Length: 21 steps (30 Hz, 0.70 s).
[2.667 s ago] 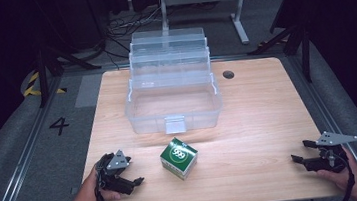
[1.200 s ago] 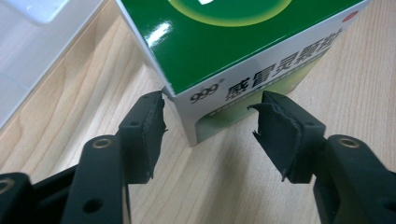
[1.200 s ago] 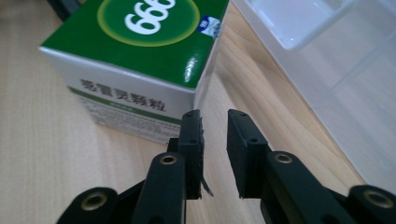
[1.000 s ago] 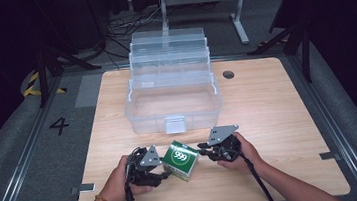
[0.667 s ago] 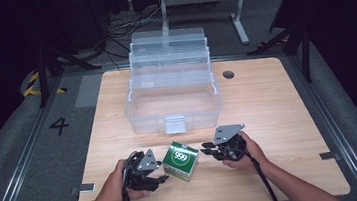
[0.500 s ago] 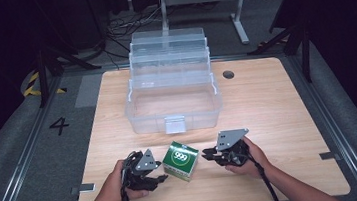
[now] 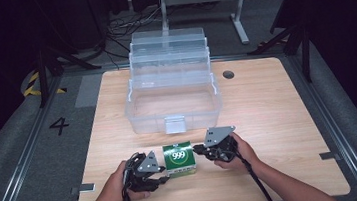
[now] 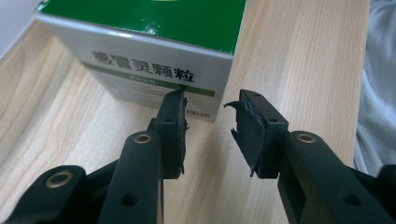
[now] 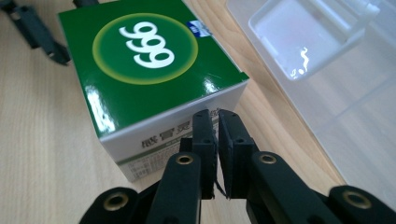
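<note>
the green box [image 7: 179, 157] with the white "999" mark lay flat on the wooden table [image 7: 279, 120], near the table's front edge and just in front of the clear plastic case [image 7: 172, 93]; a narrow strip of bare wood lay between the box and the case's front latch [image 7: 175, 124]; the left gripper [image 7: 160, 175] stood just beside the box's left lower corner and the right gripper [image 7: 198, 150] just beside its right side, so the box was flanked on both sides; in the left gripper view the jaws stood apart with only bare wood in the gap, having just been closing, one pad [image 8: 173, 122] close against the box's white printed side [image 8: 154, 70] near its corner, though whether it touched could not be told; they gripped nothing; in the right gripper view the two jaws were nearly pressed together with just a thin slit between them and nothing in it, having just been closing too; their tips pointed at the box's white side wall [image 9: 177, 135] near its corner, and contact could not be told; in that same view the clear case rose close on the right, its latch tab [image 9: 308, 28] near the box's far corner, leaving only a thin lane of wood between them; open room lay to the right of the right hand [image 7: 235, 152], where the table ran bare to its far right edge, and to the left of the left hand [image 7: 119, 182] up to the left edge; a round cable hole [image 7: 228, 74] sat at the back right of the table, well apart from the box; behind the box the case barred the way.
</note>
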{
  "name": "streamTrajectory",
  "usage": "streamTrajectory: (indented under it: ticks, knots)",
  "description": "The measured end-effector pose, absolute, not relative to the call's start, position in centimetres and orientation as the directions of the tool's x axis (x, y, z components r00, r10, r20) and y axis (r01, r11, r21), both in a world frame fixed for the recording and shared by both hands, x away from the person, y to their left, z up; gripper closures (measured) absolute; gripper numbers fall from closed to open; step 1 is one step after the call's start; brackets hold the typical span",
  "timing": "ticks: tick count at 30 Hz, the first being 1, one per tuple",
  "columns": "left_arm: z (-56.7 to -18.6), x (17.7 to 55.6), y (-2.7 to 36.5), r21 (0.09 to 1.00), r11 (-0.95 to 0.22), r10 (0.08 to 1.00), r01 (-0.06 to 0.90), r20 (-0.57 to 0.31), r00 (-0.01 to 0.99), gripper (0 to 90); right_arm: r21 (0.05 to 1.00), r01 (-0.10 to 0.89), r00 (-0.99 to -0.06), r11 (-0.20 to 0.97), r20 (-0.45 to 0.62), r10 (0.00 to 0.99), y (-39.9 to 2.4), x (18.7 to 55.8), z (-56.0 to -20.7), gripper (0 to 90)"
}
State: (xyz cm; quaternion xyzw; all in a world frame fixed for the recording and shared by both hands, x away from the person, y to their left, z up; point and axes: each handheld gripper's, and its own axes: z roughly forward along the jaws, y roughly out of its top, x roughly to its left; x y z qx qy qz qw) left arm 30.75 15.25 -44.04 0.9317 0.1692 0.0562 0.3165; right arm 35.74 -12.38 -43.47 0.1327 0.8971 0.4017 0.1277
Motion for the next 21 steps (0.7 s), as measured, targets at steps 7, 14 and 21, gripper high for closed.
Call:
streamTrajectory:
  ticks: [7, 14, 21]
  knots:
    - [-41.8, 30.4, 15.4, 0.646, -0.693, 0.446, 0.32, 0.035, 0.894, 18.5, 0.763, 0.132, -0.936, 0.633, -0.114, 0.333, -12.3, 35.8, -43.3, 84.3]
    - [-38.9, 30.8, 14.4, 0.668, -0.692, 0.421, 0.272, 0.068, 0.905, 16.1, 0.767, 0.137, -0.934, 0.627, -0.112, 0.341, -12.1, 36.1, -43.2, 81.7]
    - [-38.7, 32.5, 12.7, 0.635, -0.725, 0.378, 0.265, 0.045, 0.925, 16.6, 0.763, 0.135, -0.931, 0.632, -0.12, 0.344, -11.5, 36.5, -43.2, 76.5]
